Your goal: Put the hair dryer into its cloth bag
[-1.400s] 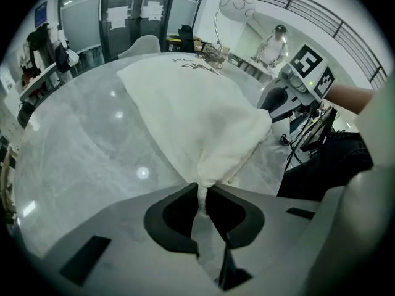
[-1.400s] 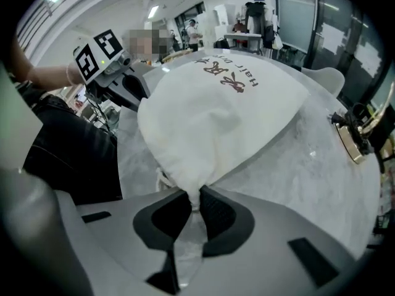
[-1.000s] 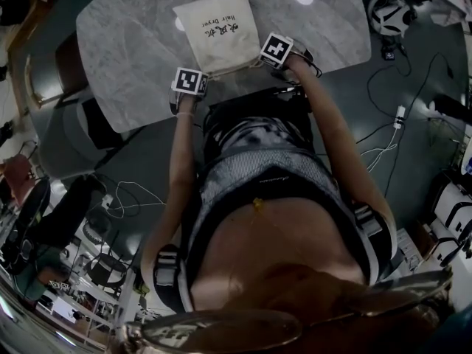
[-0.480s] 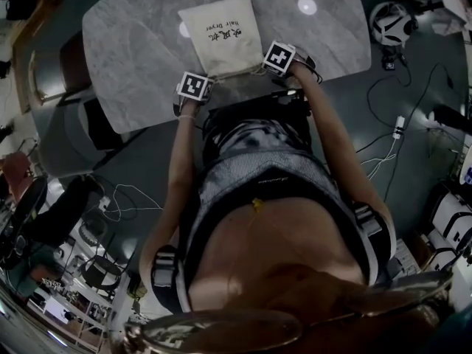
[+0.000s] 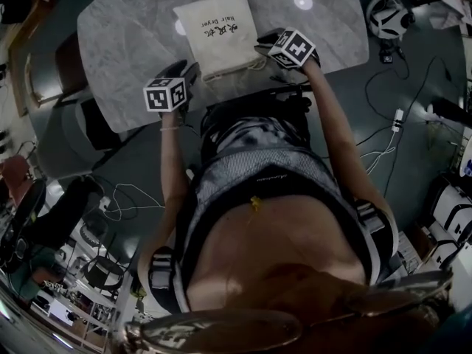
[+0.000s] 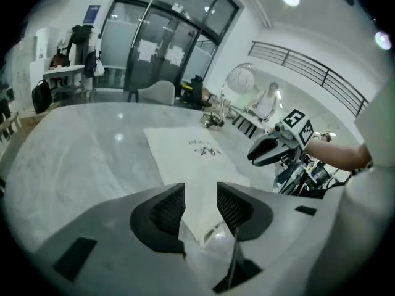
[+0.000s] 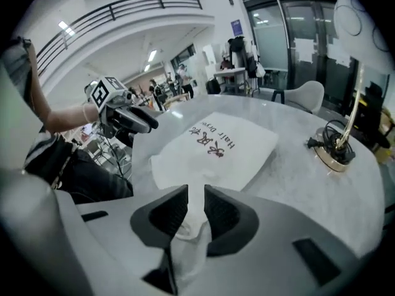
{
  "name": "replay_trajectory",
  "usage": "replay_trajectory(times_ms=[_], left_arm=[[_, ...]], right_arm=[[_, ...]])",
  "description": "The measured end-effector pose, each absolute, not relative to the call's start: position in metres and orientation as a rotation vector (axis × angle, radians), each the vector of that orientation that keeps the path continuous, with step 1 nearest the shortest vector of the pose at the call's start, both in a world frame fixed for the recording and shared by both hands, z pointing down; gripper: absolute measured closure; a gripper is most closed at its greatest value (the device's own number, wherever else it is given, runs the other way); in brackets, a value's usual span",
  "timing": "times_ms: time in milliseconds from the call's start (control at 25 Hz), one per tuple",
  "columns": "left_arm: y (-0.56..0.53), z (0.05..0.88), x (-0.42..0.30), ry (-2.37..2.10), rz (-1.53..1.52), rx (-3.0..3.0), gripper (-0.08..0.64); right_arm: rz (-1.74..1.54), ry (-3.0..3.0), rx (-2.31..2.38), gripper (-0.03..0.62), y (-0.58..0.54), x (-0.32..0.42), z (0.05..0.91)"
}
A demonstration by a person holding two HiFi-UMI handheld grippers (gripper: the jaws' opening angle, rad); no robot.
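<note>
The cream cloth bag point(image 5: 216, 29) with dark print lies flat on the marble table point(image 5: 125, 43), its gathered mouth and drawstring toward the near edge. No hair dryer shows outside it. My left gripper point(image 5: 189, 71) hangs above the bag's near left corner, its jaws opening. In the left gripper view point(image 6: 200, 205) the bag point(image 6: 188, 156) shows through the gap, untouched by the pads. My right gripper point(image 5: 263, 45) hovers over the near right corner, jaws also opening. In the right gripper view point(image 7: 196, 211) the bunched cloth of the bag point(image 7: 213, 147) shows through the gap, not pinched.
A gold round stand with a coiled cable point(image 7: 333, 147) sits on the table beyond the bag. The table's near edge runs just under both grippers. A grey chair point(image 5: 70, 124) stands at the table's left. Headphones point(image 5: 387, 13) and cables lie on the floor at right.
Both grippers have lifted off the bag's near edge and pulled slightly apart, and their jaws have widened. The bag stays on the table.
</note>
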State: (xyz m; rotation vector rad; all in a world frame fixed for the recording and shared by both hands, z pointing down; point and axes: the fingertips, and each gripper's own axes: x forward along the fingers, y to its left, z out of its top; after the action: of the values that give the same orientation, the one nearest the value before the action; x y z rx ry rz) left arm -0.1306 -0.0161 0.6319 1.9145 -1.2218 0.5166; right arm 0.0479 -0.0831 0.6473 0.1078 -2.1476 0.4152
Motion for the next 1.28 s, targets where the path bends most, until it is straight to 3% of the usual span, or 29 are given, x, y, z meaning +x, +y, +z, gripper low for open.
replay_trajectory(times_ms=[200,1280], left_arm=[[-0.043,0.661,-0.101,-1.196,0.613,1.968,0.471],[-0.004,0.738,-0.086,-1.087,0.966,1.778,0.471]], right_arm=[[0.377,-2.1,0.091,0.491,-0.08,0.03,0.674],[0.38,-1.951,-0.001,0.503,-0.052,0.031,0.734]])
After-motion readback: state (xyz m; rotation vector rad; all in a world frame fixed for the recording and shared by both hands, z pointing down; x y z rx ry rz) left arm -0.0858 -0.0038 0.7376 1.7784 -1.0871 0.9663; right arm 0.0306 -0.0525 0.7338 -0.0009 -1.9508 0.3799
